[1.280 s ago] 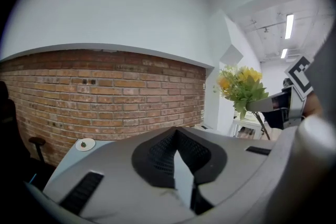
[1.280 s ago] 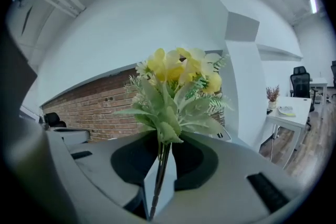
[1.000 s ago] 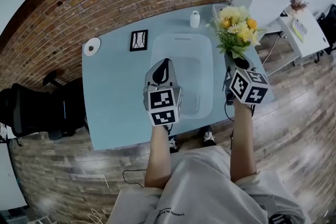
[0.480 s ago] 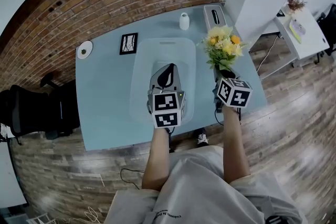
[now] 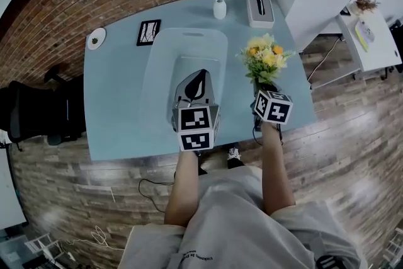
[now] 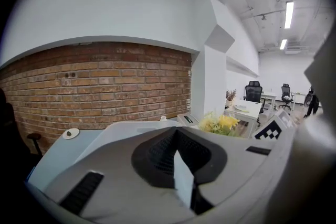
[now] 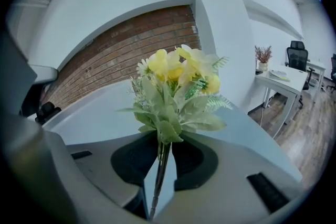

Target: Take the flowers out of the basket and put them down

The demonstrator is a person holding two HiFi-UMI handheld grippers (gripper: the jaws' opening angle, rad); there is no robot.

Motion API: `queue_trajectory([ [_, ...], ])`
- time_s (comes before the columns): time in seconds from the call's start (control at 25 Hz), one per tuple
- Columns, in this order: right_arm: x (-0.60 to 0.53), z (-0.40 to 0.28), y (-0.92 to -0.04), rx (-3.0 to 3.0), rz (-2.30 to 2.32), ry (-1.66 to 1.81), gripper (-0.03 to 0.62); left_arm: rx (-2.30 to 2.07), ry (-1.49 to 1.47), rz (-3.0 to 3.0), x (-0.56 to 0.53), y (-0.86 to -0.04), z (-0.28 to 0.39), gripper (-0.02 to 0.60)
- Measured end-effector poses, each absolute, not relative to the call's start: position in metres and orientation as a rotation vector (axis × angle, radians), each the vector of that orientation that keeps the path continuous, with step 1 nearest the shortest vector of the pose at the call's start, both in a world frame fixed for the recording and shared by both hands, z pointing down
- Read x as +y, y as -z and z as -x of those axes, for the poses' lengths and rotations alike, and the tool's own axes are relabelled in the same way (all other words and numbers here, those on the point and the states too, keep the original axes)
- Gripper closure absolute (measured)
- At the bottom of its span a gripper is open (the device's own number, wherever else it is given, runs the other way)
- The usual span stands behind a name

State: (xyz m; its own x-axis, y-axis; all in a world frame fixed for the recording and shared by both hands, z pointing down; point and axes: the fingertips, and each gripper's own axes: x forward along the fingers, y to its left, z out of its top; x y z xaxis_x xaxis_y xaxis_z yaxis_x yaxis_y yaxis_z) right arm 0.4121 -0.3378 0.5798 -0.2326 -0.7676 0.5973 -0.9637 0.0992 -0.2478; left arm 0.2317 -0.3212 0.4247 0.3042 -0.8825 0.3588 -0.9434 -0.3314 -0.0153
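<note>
R gripper [image 5: 264, 87] is pinched tight on the stems of the yellow flower bunch [image 5: 264, 60], blooms up so nothing gets crushed. It's out at 3 o'clock of the basket [image 5: 161, 53], low over the table [image 5: 113, 110]. L gripper [image 5: 196, 82] has jaws together, empty, over the 6 o'clock rim, prob just outta the way.

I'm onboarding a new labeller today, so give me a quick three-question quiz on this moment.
1. True or false: the right hand-held gripper is clamped on the stems of the flowers.
2. Multiple choice: in the head view, the left hand-held gripper is seen over A) the picture frame, B) the clear basket, C) the round dish.
3. Fill in: in the head view, the grey box just right of the small white jar is a ____ box.
Key: 1 true; 2 B; 3 tissue, the tissue box.
</note>
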Motion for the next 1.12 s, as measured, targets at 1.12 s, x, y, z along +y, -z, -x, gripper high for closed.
queue_trajectory([
  [1.12, -0.328, -0.404, -0.717, -1.933, -1.542, -1.016, 0.493, -1.856, -0.366, -2.225, -0.278, -0.43, -0.221, 0.563],
])
